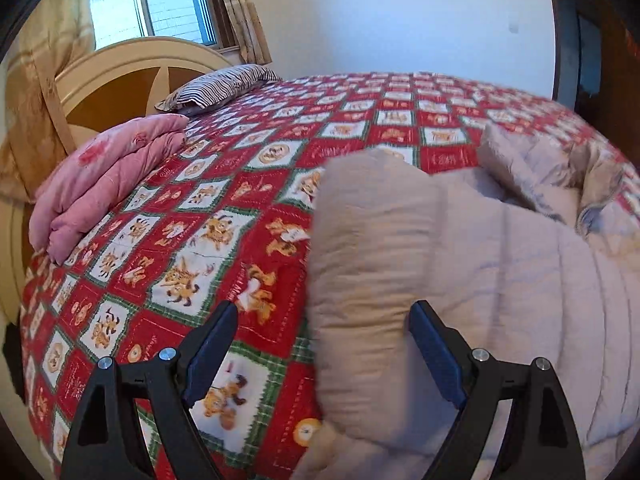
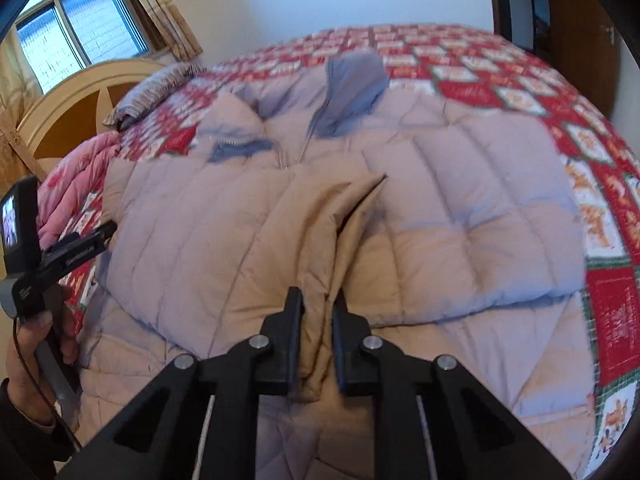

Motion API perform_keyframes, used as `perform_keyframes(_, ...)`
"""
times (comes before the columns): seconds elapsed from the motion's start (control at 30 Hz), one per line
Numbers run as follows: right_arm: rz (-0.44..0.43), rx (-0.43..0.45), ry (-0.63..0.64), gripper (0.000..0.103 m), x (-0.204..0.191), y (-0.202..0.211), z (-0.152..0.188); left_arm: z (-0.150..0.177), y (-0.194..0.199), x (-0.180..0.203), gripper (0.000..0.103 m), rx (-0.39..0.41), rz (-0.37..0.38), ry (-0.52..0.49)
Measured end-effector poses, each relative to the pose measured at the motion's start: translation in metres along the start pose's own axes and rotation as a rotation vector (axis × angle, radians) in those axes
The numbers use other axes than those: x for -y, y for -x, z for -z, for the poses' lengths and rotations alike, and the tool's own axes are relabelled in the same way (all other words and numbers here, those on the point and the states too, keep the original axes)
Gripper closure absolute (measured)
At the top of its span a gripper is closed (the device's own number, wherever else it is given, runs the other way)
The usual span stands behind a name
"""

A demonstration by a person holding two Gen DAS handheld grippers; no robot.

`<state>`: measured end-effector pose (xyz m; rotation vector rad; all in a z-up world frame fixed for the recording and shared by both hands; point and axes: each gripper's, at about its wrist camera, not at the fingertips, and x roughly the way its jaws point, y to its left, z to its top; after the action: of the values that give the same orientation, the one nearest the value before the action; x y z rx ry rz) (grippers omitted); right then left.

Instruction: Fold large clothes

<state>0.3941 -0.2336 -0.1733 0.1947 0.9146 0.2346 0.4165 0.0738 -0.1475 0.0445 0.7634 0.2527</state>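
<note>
The right tool (image 2: 317, 320) is tilting down, clamping a fold of the coat (image 2: 248, 216) lying on the bed (image 2: 608, 304). The left tool (image 1: 324, 344) is angling down, apart, straddling the coat's left edge.

Padded coats: I count one, a pale quilted coat (image 2: 224, 216) spread over the near part of the bed (image 2: 612, 320).
Hoods: one (image 2: 356, 84), grey-blue, toward the bed's far edge.
Pillows: one, striped (image 1: 224, 84), at the headboard (image 1: 120, 80) edge.
Folded pink quilts: one (image 1: 104, 184), at the bed's near headboard corner.
Patterned bedspreads: one (image 1: 248, 184).
Windows: one (image 1: 148, 0).
Grippers: I see two, left gripper (image 1: 320, 344) and right gripper (image 2: 318, 312).
Hands: one (image 2: 28, 360).
</note>
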Motion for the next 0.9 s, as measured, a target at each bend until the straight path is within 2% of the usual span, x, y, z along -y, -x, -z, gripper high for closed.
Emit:
perform_keyframes(0.13,0.115,0.042,0.034,0.088,0.012,0.019,0.0,-0.017,0.012,-0.021,0.015,0.012,0.048,0.093)
perform_keyframes(0.2,0.135,0.007,0.036,0.077,0.018,0.014,-0.002,-0.028,0.014,-0.023,0.015,-0.003,0.097,0.139)
perform_keyframes(0.23,0.157,0.007,0.03,0.051,0.021,0.015,-0.002,-0.035,0.016,-0.021,0.015,-0.012,0.134,0.16)
perform_keyframes(0.27,0.183,0.031,0.018,0.028,0.023,0.021,-0.003,-0.039,0.016,-0.019,0.015,-0.014,0.151,0.168)
perform_keyframes(0.37,0.231,0.174,-0.041,0.03,0.024,0.05,-0.008,-0.054,0.022,0.001,0.015,0.028,0.214,0.173)
perform_keyframes(0.4,0.215,0.199,-0.051,0.033,0.022,0.056,-0.012,-0.058,0.02,0.009,0.015,0.046,0.225,0.162)
perform_keyframes(0.43,0.194,0.217,-0.052,0.04,0.017,0.059,-0.015,-0.06,0.017,0.014,0.015,0.052,0.231,0.154)
perform_keyframes(0.47,0.187,0.218,-0.037,0.044,0.01,0.058,-0.019,-0.063,0.007,0.025,0.015,0.062,0.221,0.13)
perform_keyframes(0.53,0.156,0.196,-0.006,0.049,-0.003,0.048,-0.028,-0.066,-0.012,0.034,0.015,0.056,0.157,0.097)
perform_keyframes(0.6,0.092,0.158,-0.045,0.051,-0.003,0.027,-0.036,-0.058,-0.048,0.039,0.015,-0.04,0.125,0.102)
perform_keyframes(0.67,0.051,0.109,-0.087,0.051,0.003,0.001,-0.038,-0.046,-0.067,0.039,0.015,-0.101,0.112,0.122)
perform_keyframes(0.73,0.084,0.075,-0.069,0.051,0.003,-0.021,-0.031,-0.03,-0.084,0.045,0.015,-0.139,0.121,0.102)
perform_keyframes(0.83,0.105,0.052,-0.035,0.053,0.002,-0.042,-0.018,-0.021,-0.086,0.049,0.012,-0.111,0.111,0.08)
perform_keyframes(0.9,0.133,0.064,0.004,0.053,0.0,-0.043,-0.008,-0.018,-0.092,0.049,0.007,-0.124,0.112,0.093)
